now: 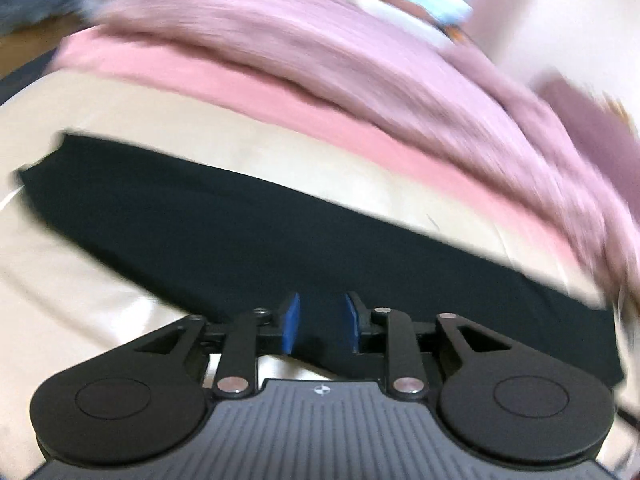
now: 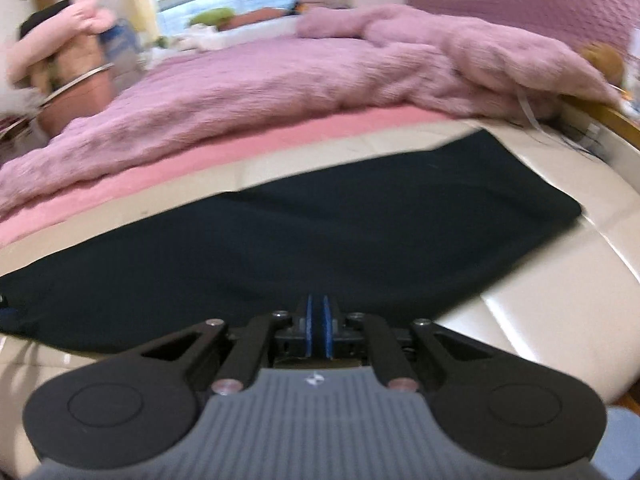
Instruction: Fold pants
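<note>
Black linkage arms, silver rivets, 2 blue pads [image 1: 291, 322] per gripper [image 2: 319, 326], ribbed grey base, white round logo.

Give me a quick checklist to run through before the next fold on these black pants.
1. Pants lying flat on the cream surface: ok, no big bunches.
2. Left gripper open at the near edge: ok.
3. Right gripper gripping fabric: cannot tell; pads nearly together, no cloth visible between them.
4. Purple blanket off the pants: ok, apart.
5. Far right corner on the surface: ok.
</note>
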`<state>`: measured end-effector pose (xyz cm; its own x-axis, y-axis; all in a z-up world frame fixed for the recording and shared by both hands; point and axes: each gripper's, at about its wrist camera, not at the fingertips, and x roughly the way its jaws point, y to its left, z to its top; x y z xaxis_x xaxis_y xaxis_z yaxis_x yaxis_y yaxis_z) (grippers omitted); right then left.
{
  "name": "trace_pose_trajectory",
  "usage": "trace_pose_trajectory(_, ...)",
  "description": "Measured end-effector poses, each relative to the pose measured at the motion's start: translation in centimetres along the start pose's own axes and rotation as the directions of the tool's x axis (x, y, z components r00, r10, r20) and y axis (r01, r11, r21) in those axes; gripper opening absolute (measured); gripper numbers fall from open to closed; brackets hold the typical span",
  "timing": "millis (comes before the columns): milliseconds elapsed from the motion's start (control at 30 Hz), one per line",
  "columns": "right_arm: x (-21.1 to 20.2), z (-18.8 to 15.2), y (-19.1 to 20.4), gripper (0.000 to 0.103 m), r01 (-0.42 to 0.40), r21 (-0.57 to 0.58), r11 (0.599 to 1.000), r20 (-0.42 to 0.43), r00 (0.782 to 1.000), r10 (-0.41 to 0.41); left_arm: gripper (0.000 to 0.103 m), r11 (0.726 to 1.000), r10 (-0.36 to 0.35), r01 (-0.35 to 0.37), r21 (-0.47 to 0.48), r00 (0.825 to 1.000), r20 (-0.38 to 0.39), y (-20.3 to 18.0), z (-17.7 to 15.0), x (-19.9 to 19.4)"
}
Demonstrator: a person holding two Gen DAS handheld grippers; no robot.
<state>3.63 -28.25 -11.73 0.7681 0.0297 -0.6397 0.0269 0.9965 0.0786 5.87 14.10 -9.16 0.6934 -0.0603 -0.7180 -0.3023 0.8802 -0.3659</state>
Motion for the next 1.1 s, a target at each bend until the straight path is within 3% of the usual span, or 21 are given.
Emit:
trace_pose_trajectory(133,1.7,1.0,1.9,0.008,-0.051,-0.06,0.997,-0.032,0.998,0.049,0.043,0.976,0.09,-0.073,-0.207,0.993,0.073,5.8,1.4,-1.2)
trace_pose_trajectory(300,3.4,2.1,4.2,0.017,-0.08,-0.103,0.991,-0.07,0.995,0.073,0.056,0.889,0.196,-0.118,-0.442,0.971,0.134,12.2,1.7,-2.1)
trace_pose_trajectory(433,4.3,2.4,6.6,0.019,-0.102,-0.15,0.983,-0.096,0.991,0.089,0.057,0.829,0.189,-0.075,-0.554,0.97,0.151,15.7,1.4,-1.1)
trace_pose_trajectory(500,4.7,2.6,7.7,0.021,-0.117,-0.171,0.978,-0.104,0.99,0.1,0.057,0.813,0.174,-0.051,-0.581,0.972,0.158,16.5,1.3,-0.1)
trace_pose_trajectory(667,5.6,3.0,9.7,0.022,-0.116,-0.209,0.971,-0.122,0.988,0.091,0.054,0.798,0.151,0.008,-0.603,0.965,0.213,18.7,2.1,1.2)
trace_pose_trajectory(800,6.3,3.1,10.7,0.022,-0.113,-0.236,0.965,-0.134,0.988,0.083,0.046,0.79,0.136,0.041,-0.611,0.961,0.24,20.5,2.7,1.9)
trace_pose_trajectory(967,7.6,3.5,11.3,0.022,-0.107,-0.246,0.963,-0.15,0.986,0.071,0.034,0.814,0.157,0.016,-0.58,0.957,0.246,21.2,3.8,2.7)
trace_pose_trajectory(1100,7.8,3.7,12.3,0.022,-0.127,-0.246,0.961,-0.146,0.985,0.093,0.012,0.805,0.178,-0.008,-0.593,0.957,0.229,22.4,4.5,3.4)
